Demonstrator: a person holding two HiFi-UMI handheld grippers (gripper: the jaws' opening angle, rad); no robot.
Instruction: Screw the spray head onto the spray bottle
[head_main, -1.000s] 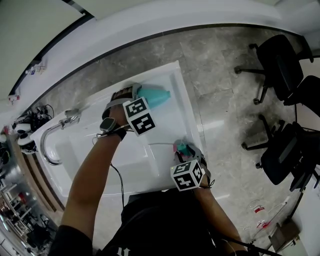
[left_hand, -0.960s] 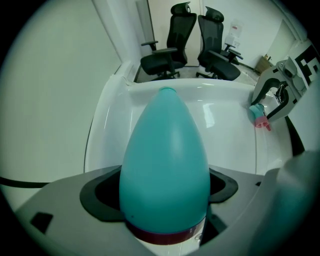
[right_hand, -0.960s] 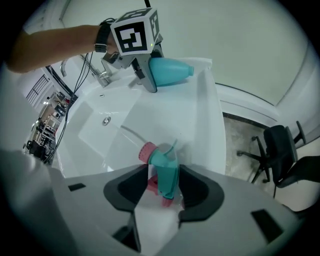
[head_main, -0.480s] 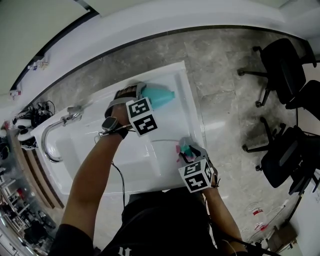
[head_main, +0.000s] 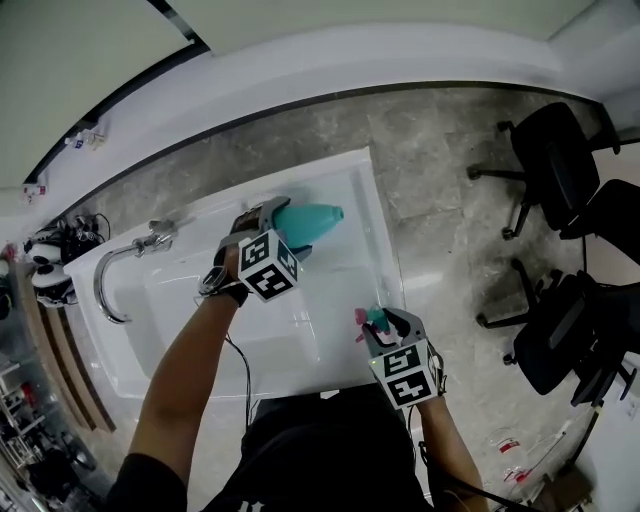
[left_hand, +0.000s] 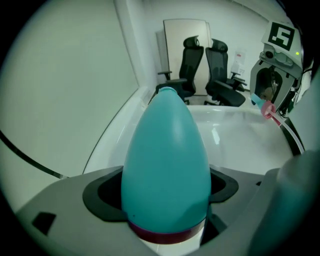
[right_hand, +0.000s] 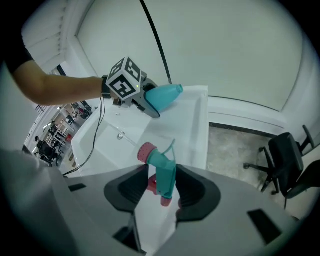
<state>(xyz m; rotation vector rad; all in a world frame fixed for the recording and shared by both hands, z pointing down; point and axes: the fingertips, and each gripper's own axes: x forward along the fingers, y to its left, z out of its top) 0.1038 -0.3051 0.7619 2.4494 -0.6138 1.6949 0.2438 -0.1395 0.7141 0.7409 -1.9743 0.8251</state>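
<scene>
**Item 1. Right tongs** (head_main: 383, 325), nearest the body, marker cube on top. The jaws stood at a middling gap, pressed on the spray head (right_hand: 162, 176). This was a teal piece with a pink ribbed ring at one end, gripped across its body. The ring was left clear of the pads, probably so it could meet the bottle's neck.

**Item 2. Left tongs** (head_main: 283, 222), further out over the basin. They were closed on the bottle (left_hand: 167, 150), a teal egg-shaped one with a dark red band near its base. The grip sat on the broad lower part, so the narrow open neck pointed away from the jaws and stayed free for the head. Bottle and spray head were well apart, so the screwing appeared not yet begun.

**Item 3. Counter** (head_main: 365, 215), white, with a sunken basin. Both items were held in the air above it.

**Item 4. Faucet** (head_main: 118, 268), curved metal, at the basin's far-left end, apart from both tongs.

**Item 5. Floor** (head_main: 440, 150), grey stone, beyond the counter.

**Item 6. Chairs** (head_main: 555, 140), black office type, on the floor at the right.
</scene>
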